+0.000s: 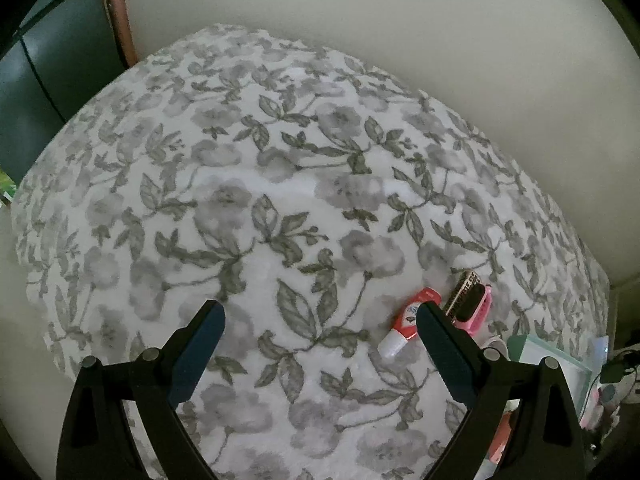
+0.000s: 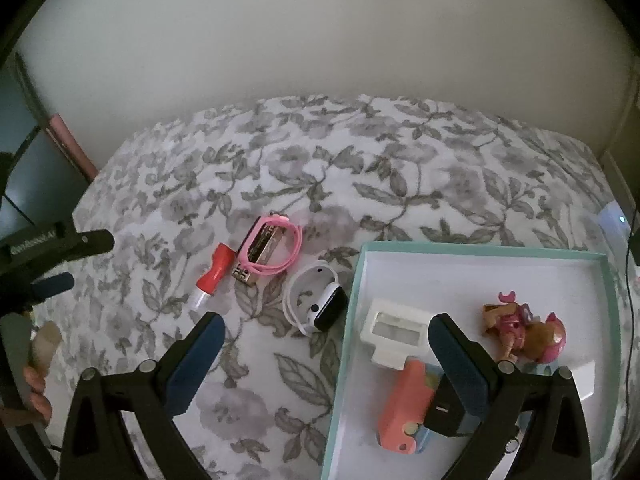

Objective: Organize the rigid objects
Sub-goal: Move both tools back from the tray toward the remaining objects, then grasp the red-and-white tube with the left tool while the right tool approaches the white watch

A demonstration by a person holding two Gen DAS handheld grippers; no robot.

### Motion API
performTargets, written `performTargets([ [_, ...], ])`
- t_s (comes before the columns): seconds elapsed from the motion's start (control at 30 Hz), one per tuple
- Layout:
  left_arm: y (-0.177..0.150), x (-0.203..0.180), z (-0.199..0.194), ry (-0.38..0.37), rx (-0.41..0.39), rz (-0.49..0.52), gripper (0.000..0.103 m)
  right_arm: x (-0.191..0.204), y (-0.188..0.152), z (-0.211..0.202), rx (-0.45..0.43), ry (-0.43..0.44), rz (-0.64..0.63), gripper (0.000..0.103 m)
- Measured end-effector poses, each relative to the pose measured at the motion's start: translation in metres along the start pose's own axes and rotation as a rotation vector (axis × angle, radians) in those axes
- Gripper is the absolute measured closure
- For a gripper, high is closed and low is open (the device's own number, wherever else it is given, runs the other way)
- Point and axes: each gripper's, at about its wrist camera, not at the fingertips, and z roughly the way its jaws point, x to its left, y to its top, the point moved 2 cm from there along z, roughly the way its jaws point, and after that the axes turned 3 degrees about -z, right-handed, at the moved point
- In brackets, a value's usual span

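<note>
On a floral bedspread lie a small red bottle with a white cap [image 2: 212, 276], a pink band looped over a metallic harmonica-like bar [image 2: 266, 248] and a white smartwatch with a black face [image 2: 320, 304]. Beside them sits a teal-rimmed white tray [image 2: 360, 264] that holds a white block [image 2: 394, 330], a coral pink piece [image 2: 404, 404], a black box [image 2: 444, 412] and a pink toy figure [image 2: 536, 330]. My right gripper [image 2: 322, 334] hangs open above the tray's left edge. My left gripper [image 1: 320, 322] is open over bare bedspread, left of the red bottle [image 1: 406, 326] and pink band [image 1: 474, 304].
A pale wall runs behind the bed. A dark cabinet with a pink edge [image 1: 120, 16] stands at the left. A cable and a small lit device [image 2: 618, 222] sit past the tray at the right. A hand [image 2: 36, 388] holds the left gripper's handle.
</note>
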Motion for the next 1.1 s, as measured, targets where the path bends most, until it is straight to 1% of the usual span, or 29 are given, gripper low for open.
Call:
performTargets([
  [0.13,-0.001,-0.004,0.009,-0.019,0.036,0.016,0.006,0.002,0.001,0.008,0.013,0.008,0.005,0.001],
  [0.3,-0.002,-0.014,0.022,-0.019,0.068,0.061,0.006,0.006,0.002,0.017,0.028,0.0,-0.008,0.002],
  [0.4,-0.005,-0.021,0.032,-0.028,0.107,0.082,0.006,0.007,0.002,0.023,0.043,0.002,-0.009,0.007],
  [0.6,-0.012,-0.039,0.058,-0.029,0.17,0.146,0.006,0.004,0.003,0.033,0.065,0.002,0.003,0.012],
  [0.83,-0.013,-0.059,0.079,-0.006,0.169,0.229,0.007,-0.001,0.008,0.04,0.071,-0.012,0.011,0.012],
  [0.93,-0.014,-0.068,0.087,0.017,0.162,0.261,0.007,0.0,0.009,0.043,0.076,-0.011,0.007,0.012],
  [1.1,-0.021,-0.083,0.102,0.027,0.169,0.293,0.007,0.0,0.011,0.047,0.08,-0.017,-0.001,0.012],
])
